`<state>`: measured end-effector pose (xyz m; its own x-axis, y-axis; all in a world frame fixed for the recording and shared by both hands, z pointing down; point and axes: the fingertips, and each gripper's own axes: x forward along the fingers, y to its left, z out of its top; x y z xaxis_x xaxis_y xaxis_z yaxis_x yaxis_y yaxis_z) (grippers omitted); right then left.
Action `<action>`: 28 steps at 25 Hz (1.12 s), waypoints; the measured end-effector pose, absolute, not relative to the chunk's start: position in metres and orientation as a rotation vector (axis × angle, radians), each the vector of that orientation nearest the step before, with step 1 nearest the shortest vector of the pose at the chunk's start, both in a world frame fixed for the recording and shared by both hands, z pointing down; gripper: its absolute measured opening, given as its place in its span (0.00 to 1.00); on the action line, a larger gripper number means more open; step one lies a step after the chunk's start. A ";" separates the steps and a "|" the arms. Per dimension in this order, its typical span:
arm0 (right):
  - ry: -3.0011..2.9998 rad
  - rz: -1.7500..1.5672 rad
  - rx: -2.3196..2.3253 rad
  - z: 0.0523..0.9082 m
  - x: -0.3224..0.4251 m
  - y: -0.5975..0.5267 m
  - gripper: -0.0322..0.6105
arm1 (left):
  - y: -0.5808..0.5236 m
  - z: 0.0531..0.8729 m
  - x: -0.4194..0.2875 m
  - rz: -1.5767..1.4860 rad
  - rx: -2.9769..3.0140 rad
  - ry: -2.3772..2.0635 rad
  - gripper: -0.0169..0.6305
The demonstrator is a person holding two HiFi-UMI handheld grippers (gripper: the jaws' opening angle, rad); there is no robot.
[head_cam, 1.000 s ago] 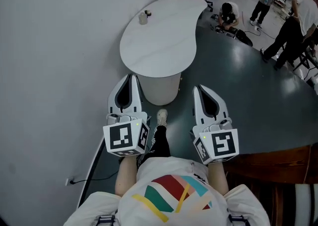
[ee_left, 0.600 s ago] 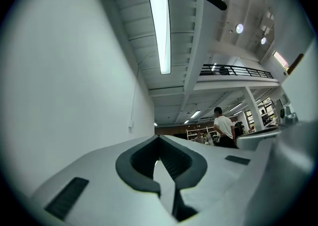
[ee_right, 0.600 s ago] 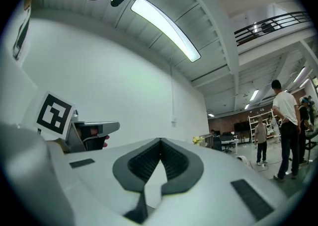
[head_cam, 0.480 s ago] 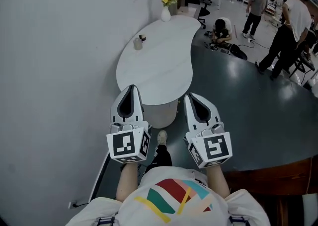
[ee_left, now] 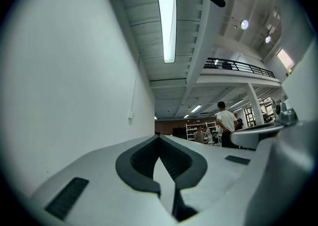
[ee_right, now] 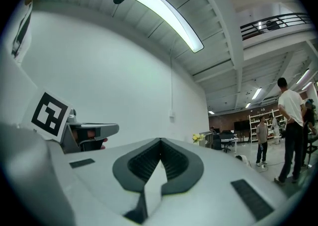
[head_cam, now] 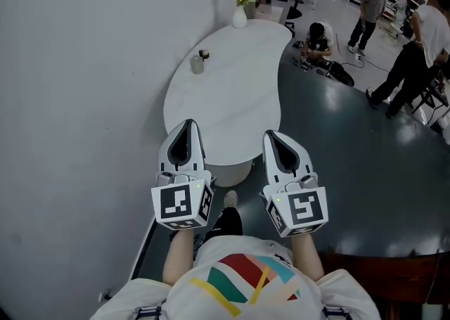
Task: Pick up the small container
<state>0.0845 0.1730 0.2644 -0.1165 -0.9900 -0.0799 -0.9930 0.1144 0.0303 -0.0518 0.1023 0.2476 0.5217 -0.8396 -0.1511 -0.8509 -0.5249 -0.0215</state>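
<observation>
A small grey container (head_cam: 197, 64) stands on the white bean-shaped table (head_cam: 232, 100), near its far left edge by the wall. My left gripper (head_cam: 185, 126) hovers over the table's near edge, jaws shut and empty. My right gripper (head_cam: 273, 136) is level with it to the right, also shut with nothing between its jaws. Both point toward the far end of the table, well short of the container. In the left gripper view the left gripper (ee_left: 159, 138) meets tip to tip; in the right gripper view the right gripper (ee_right: 160, 143) does the same. Neither gripper view shows the container.
A white vase with yellow flowers (head_cam: 240, 9) stands at the table's far end. The white wall (head_cam: 77, 100) runs along the left. Several people (head_cam: 415, 51) stand or crouch on the dark floor (head_cam: 365, 157) to the right. A wooden edge (head_cam: 394, 269) lies at lower right.
Both grippers have moved forward together, from short of the table's base to over its near edge. The table and container now sit lower in the head view. Jaws stayed shut.
</observation>
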 end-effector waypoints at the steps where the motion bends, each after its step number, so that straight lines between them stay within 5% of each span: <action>1: 2.313 0.105 -2.068 0.264 0.087 0.162 0.07 | 0.091 0.247 -0.052 0.181 -2.665 1.486 0.05; 28: 2.371 0.085 -2.195 0.245 0.102 -0.126 0.07 | -0.186 0.234 0.003 0.244 -2.769 1.348 0.05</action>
